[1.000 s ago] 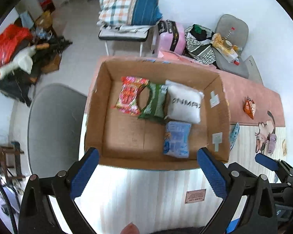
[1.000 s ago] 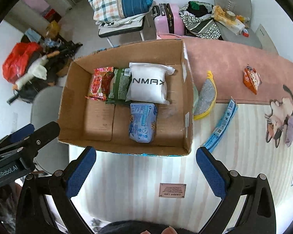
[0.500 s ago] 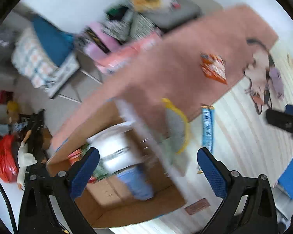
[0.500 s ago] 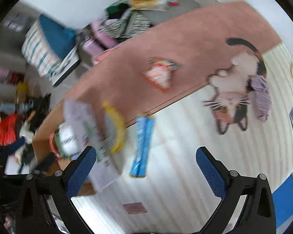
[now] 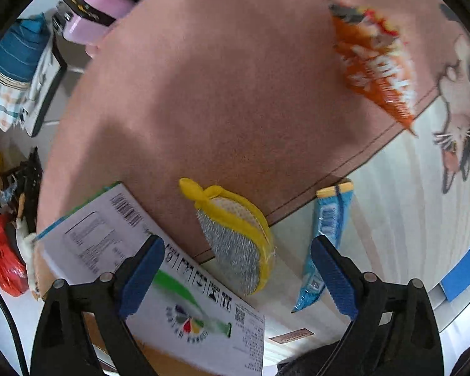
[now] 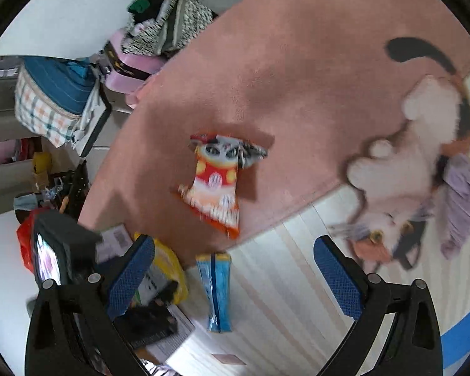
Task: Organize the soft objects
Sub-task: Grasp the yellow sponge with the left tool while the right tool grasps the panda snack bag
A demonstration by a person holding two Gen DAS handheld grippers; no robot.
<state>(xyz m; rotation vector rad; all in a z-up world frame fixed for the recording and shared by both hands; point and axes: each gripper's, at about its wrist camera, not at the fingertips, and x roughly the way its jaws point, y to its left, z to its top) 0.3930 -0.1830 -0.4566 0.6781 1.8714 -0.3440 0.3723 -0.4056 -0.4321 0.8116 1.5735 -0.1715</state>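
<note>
My left gripper (image 5: 236, 277) is open and empty, just above a yellow-rimmed silver scrubber pad (image 5: 236, 244) that lies beside the white outer wall of the cardboard box (image 5: 141, 250). A long blue packet (image 5: 324, 244) lies to the pad's right on the striped mat. An orange snack bag (image 5: 376, 62) lies on the pink mat, far right. My right gripper (image 6: 233, 277) is open and empty above the blue packet (image 6: 217, 288), with the orange snack bag (image 6: 217, 183) beyond it. The yellow pad (image 6: 169, 266) shows at its left finger.
The pink mat (image 5: 219, 78) joins a striped mat with a cat picture (image 6: 407, 172). My left gripper's body (image 6: 59, 250) sits at the lower left of the right wrist view. A pink suitcase (image 6: 131, 65), a checked bundle (image 6: 47, 106) and floor clutter lie beyond the table.
Both grippers swung right, away from over the open box, and dropped closer to the table. The box interior has left view; the pad, blue packet and orange bag now fill both views.
</note>
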